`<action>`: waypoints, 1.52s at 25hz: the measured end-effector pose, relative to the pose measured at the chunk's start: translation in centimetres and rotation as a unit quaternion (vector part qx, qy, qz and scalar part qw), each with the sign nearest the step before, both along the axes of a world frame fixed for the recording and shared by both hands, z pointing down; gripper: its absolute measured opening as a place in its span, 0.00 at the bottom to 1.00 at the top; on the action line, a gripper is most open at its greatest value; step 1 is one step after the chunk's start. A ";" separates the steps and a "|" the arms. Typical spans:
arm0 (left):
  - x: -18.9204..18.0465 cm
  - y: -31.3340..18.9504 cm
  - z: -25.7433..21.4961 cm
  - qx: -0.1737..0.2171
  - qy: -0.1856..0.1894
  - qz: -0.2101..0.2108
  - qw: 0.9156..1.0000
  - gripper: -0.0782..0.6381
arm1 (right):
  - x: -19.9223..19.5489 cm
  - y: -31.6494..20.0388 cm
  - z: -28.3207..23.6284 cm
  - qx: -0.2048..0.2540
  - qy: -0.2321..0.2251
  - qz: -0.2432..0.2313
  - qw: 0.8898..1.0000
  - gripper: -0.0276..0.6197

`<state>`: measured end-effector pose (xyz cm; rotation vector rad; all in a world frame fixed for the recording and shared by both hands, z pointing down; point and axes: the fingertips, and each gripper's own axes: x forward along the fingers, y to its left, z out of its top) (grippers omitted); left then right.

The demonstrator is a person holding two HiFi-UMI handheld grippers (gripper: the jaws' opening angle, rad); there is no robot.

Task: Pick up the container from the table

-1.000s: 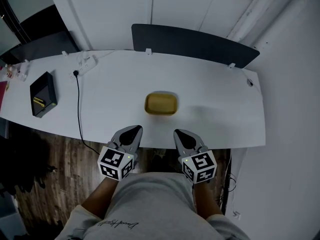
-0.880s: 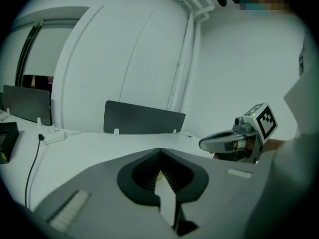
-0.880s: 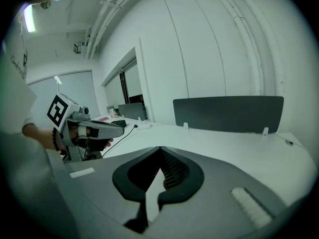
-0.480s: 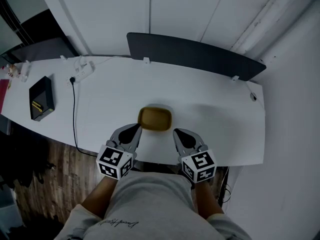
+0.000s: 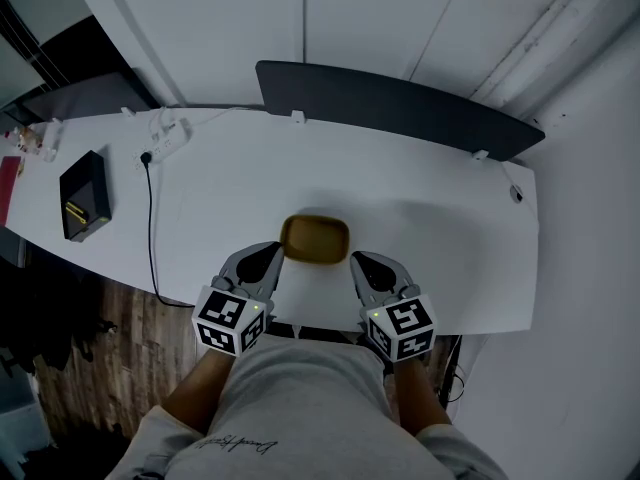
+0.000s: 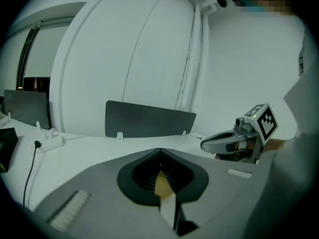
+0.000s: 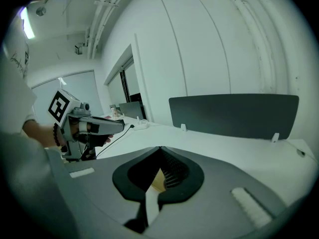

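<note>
A shallow yellow container (image 5: 315, 239) lies on the white table (image 5: 430, 208) close to its near edge. My left gripper (image 5: 271, 257) is at the container's left near corner and my right gripper (image 5: 359, 263) at its right near corner; whether either touches it I cannot tell. Both are shut with nothing between the jaws. In the left gripper view the shut jaws of the left gripper (image 6: 160, 152) fill the bottom, with a sliver of the yellow container (image 6: 162, 184) behind them. The right gripper (image 7: 160, 150) looks the same in its own view, container (image 7: 158, 182) just beyond.
A dark divider panel (image 5: 400, 108) stands along the table's far edge. A black box (image 5: 84, 195) lies at the far left, with a power strip (image 5: 162, 140) and a black cable (image 5: 151, 218) running off the near edge. Wooden floor (image 5: 100, 348) shows below the table.
Both grippers have moved forward over the table's near edge; the container, earlier well ahead of them, now lies between their tips. Both stayed shut.
</note>
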<state>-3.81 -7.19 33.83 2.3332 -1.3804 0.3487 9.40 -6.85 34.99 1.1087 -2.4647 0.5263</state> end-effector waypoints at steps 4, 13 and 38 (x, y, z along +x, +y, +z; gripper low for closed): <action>-0.5 -0.5 0.4 -0.007 -0.005 0.013 1.000 0.11 | -0.2 -0.4 0.1 -0.003 0.003 0.013 1.000 0.07; -0.7 -1.4 1.6 -0.017 -0.007 0.038 0.999 0.11 | 0.7 -1.5 1.5 -0.006 0.027 0.031 0.999 0.07; -2.1 -2.3 7.2 -0.060 -0.014 0.024 0.998 0.11 | 1.1 -2.7 5.9 -0.038 0.058 0.030 0.997 0.07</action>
